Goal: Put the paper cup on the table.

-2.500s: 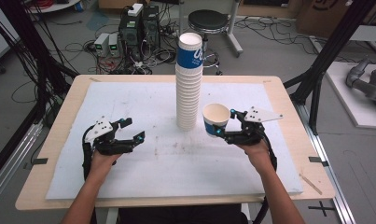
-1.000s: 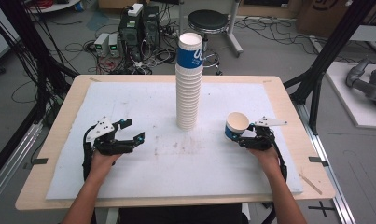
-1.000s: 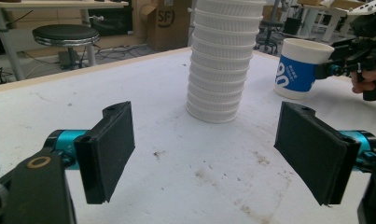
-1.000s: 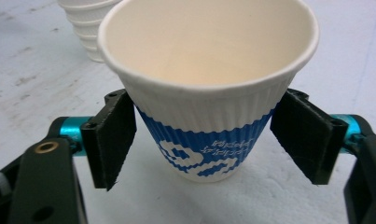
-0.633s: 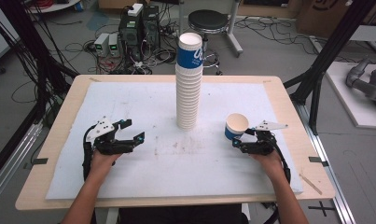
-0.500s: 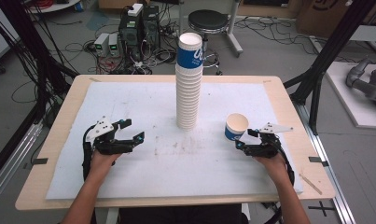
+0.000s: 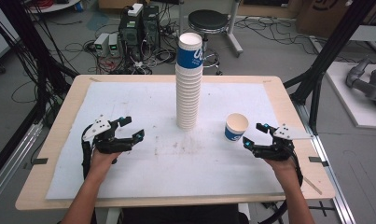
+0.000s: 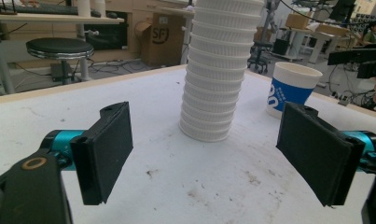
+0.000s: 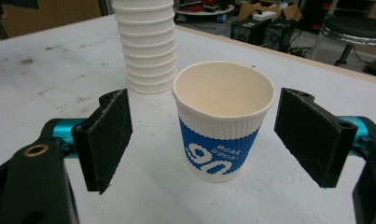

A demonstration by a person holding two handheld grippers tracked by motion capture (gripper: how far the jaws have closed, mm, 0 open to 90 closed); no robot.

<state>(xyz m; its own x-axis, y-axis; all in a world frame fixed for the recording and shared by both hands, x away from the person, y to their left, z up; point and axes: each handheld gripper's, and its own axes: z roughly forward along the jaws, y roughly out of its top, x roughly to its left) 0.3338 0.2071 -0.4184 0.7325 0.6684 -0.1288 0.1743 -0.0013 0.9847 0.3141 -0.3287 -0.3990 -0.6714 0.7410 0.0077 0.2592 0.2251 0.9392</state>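
A wooden desk (image 7: 55,154) lies under both tools, covered almost wholly by a white sheet (image 7: 129,102). Between the left tool (image 7: 133,128) and the right tool (image 7: 253,134) the sheet carries a patch of dark smudges (image 7: 185,147). On the floor far beyond the left tool stand 2 dark computer towers (image 7: 139,23), 2 small grey boxes (image 7: 106,44) and a tangle of cables (image 7: 78,46). A black round stool (image 7: 208,19) stands beyond the desk's far edge. Out past the right tool's outer side, a black frame post (image 7: 330,51) slants up, and a grey robot arm (image 7: 365,84) rests on a white platform (image 7: 358,114).
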